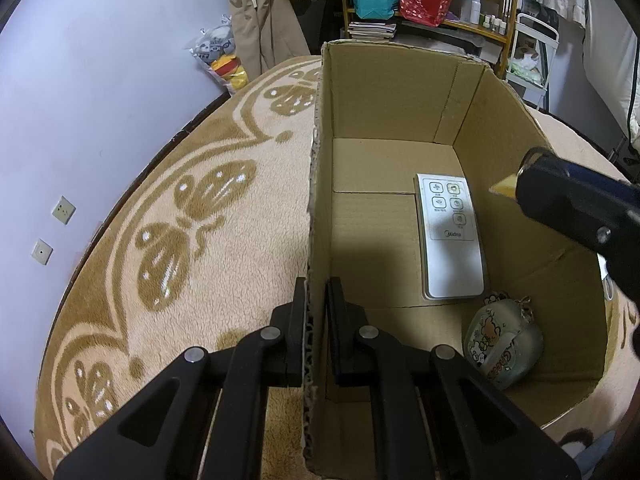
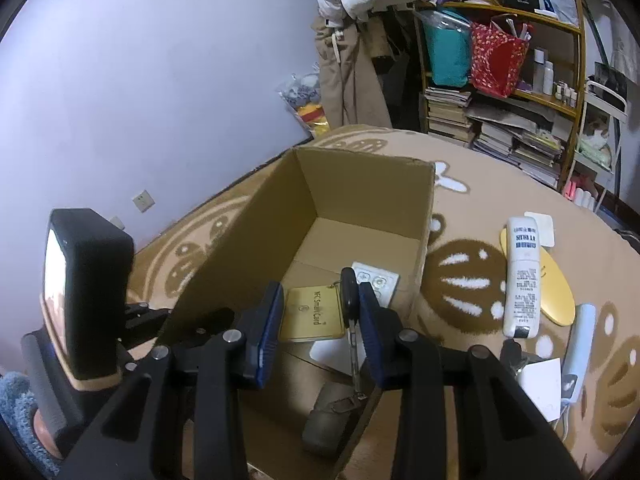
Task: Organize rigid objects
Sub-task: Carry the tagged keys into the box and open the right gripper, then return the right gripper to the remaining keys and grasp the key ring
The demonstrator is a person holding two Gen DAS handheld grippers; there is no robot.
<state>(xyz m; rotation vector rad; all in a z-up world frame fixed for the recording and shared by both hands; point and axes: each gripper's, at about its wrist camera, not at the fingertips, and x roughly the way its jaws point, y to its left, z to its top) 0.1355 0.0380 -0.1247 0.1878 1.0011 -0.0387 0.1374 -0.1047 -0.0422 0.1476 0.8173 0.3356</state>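
An open cardboard box [image 1: 400, 92] stands on a beige patterned blanket. My left gripper [image 1: 317, 300] is shut on the box's left wall. Inside lie a white remote [image 1: 450, 236] and a round cartoon-printed case [image 1: 502, 346]. In the right wrist view my right gripper [image 2: 318, 304] is open above the box [image 2: 360, 184]. A black key [image 2: 349, 300] with a gold card [image 2: 310, 314] on its ring hangs by the right finger [image 2: 370, 320]. The remote [image 2: 374, 282] shows below it. The right gripper also shows in the left wrist view [image 1: 580, 208].
On the blanket right of the box lie a white tube [image 2: 522, 276], a yellow oval item [image 2: 554, 288], a light blue device [image 2: 578, 356] and white cards [image 2: 540, 376]. A bookshelf [image 2: 500, 80] and hanging clothes stand behind. The wall is at left.
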